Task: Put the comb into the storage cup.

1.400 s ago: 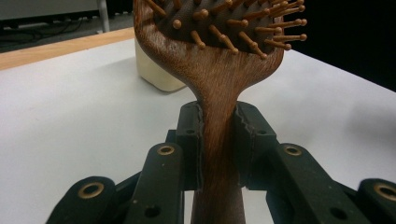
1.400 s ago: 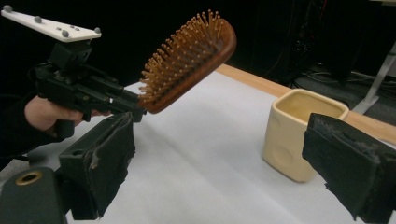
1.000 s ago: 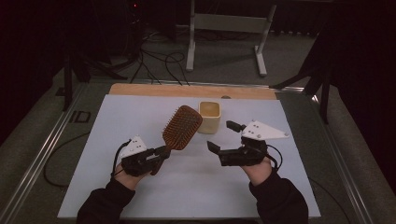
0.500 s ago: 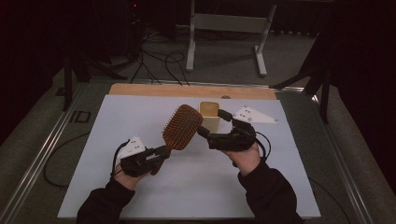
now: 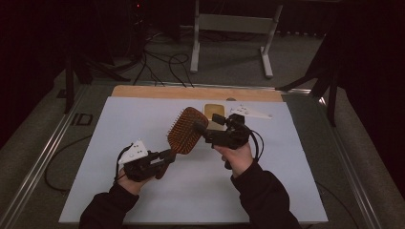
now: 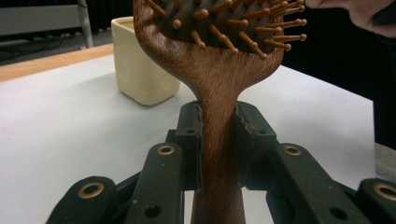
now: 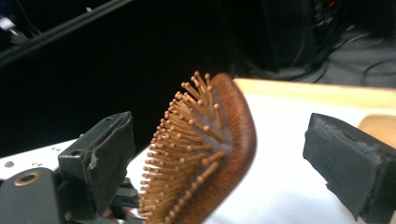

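Nearest, two dark-sleeved forearms come up from the near edge of the white table sheet (image 5: 95, 143). The left gripper (image 5: 160, 160) sits near and left of centre, its jaws clamped on the handle of a wooden paddle hairbrush (image 5: 186, 130); in the left gripper view the black pads press both sides of the brown handle (image 6: 218, 140). The brush rises off the sheet, slanting away to the far right, its bristled face turned up and to the left.

Just past it, at mid-table, the right gripper (image 5: 205, 129) reaches leftward to the brush head. Its jaws stand apart on either side of the head, one before the bristles and one behind the wooden back, as the right gripper view shows; neither pad touches the head (image 7: 210, 154) there.

Farther off, right behind the right gripper, a cream square cup (image 5: 215, 110) stands on the sheet near the light wooden strip (image 5: 157, 91) along the far edge. Beyond the table lie cables and a grey metal stand (image 5: 231, 28) on the floor.
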Demonstrator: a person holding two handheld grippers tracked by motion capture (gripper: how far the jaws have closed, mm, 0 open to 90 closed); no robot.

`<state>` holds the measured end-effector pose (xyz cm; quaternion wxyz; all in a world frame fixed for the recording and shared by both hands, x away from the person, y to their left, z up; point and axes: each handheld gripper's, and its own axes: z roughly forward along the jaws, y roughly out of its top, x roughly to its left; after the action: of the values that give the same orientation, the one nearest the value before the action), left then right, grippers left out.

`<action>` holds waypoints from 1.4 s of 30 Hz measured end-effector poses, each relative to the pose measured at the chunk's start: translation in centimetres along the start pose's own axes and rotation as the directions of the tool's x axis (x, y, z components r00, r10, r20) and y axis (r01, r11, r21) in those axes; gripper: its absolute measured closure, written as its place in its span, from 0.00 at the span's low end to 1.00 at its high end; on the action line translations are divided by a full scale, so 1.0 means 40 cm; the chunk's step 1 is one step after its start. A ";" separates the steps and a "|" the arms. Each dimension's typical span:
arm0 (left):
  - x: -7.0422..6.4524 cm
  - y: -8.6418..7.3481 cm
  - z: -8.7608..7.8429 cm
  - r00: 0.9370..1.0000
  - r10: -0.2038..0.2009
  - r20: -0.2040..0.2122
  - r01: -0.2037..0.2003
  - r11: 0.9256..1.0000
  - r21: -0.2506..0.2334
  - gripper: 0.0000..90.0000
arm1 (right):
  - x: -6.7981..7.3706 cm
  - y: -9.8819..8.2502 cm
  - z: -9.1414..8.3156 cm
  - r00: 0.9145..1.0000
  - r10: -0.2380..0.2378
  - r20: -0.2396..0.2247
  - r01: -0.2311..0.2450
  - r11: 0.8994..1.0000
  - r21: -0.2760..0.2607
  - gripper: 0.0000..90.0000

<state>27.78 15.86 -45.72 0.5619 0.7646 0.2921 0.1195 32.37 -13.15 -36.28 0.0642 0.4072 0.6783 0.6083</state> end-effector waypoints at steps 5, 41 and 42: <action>-0.006 0.000 0.006 1.000 0.010 0.009 -0.010 1.000 0.006 0.82 | -0.010 -0.019 0.032 0.994 0.098 -0.057 -0.096 0.995 0.033 0.11; -0.003 -0.009 0.034 0.999 -0.002 0.048 0.003 1.000 -0.011 0.82 | 0.009 -0.057 0.051 0.984 0.139 -0.113 -0.128 0.987 0.102 0.60; -0.002 -0.009 0.034 0.998 -0.009 0.056 0.010 1.000 -0.013 0.82 | 0.009 -0.057 0.051 0.984 0.139 -0.113 -0.128 0.987 0.102 0.60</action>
<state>28.30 14.81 -46.53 0.5753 0.7626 0.2793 0.0973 32.25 -11.18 -38.67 -0.0369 0.4172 0.6800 0.6018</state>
